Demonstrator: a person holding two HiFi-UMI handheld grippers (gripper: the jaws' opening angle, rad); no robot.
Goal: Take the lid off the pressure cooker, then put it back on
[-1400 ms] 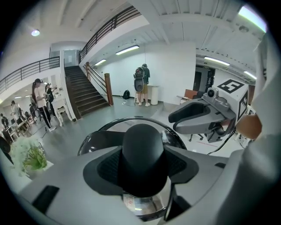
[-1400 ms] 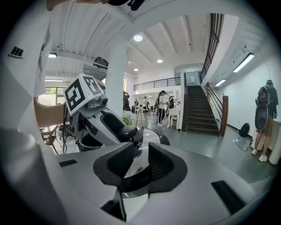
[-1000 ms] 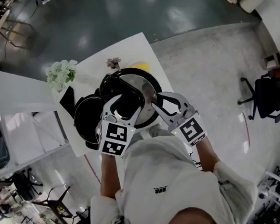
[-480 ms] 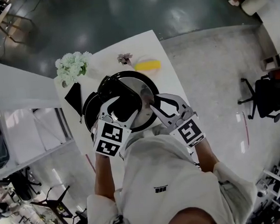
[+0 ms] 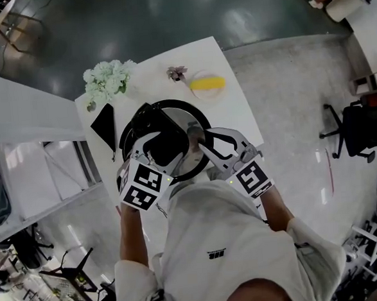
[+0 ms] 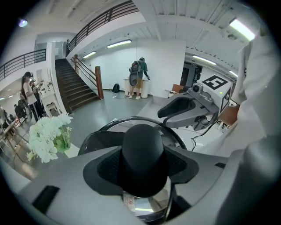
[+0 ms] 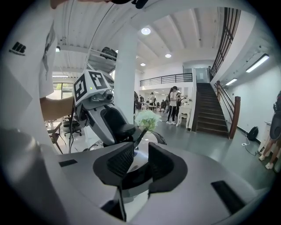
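Lid (image 5: pixel 187 119) is up over the white tabletop (image 5: pixel 231 63), carried between both grippers. Left gripper (image 5: pixel 166 140) is clamped wide on the lid's black knob (image 6: pixel 142 160). Right gripper (image 5: pixel 198 141) is narrow, closed on the lid's near edge. Cannot tell whether the lid sits on a pot. White flowers (image 5: pixel 109 78) stand at the tabletop's far left corner.

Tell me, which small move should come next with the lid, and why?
Probably ease the lid a little to the left, then lower it. The left tongs clamp its black knob, and in the head view the lid is slightly right of the pressure cooker, whose dark rim shows beside it.
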